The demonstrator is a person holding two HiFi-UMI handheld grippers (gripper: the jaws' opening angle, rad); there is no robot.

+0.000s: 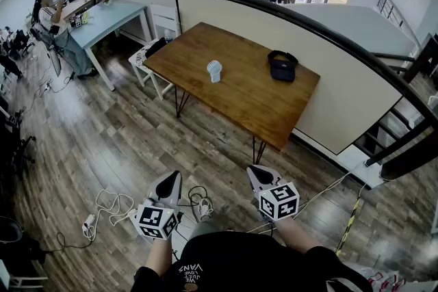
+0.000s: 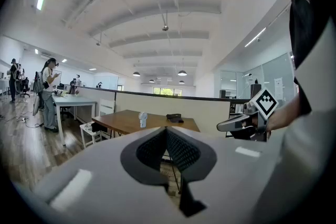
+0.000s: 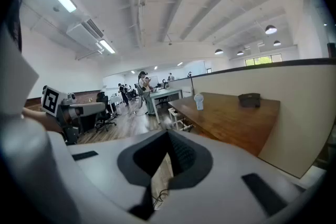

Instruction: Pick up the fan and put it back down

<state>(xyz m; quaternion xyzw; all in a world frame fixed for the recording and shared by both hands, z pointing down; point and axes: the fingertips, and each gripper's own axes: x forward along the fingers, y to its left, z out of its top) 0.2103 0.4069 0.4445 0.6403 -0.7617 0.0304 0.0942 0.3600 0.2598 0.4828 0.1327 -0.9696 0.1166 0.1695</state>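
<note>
Standing well back, both grippers, left gripper [image 1: 169,182] and right gripper [image 1: 259,176], ride with jaws closed and empty; the fan [image 1: 214,70] waits upright mid-table [image 1: 253,106], so an approach comes first.

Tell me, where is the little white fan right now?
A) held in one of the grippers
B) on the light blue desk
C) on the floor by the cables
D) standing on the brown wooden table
D: the fan stands upright on the brown wooden table, apart from a dark bag that lies on the same top.
</note>
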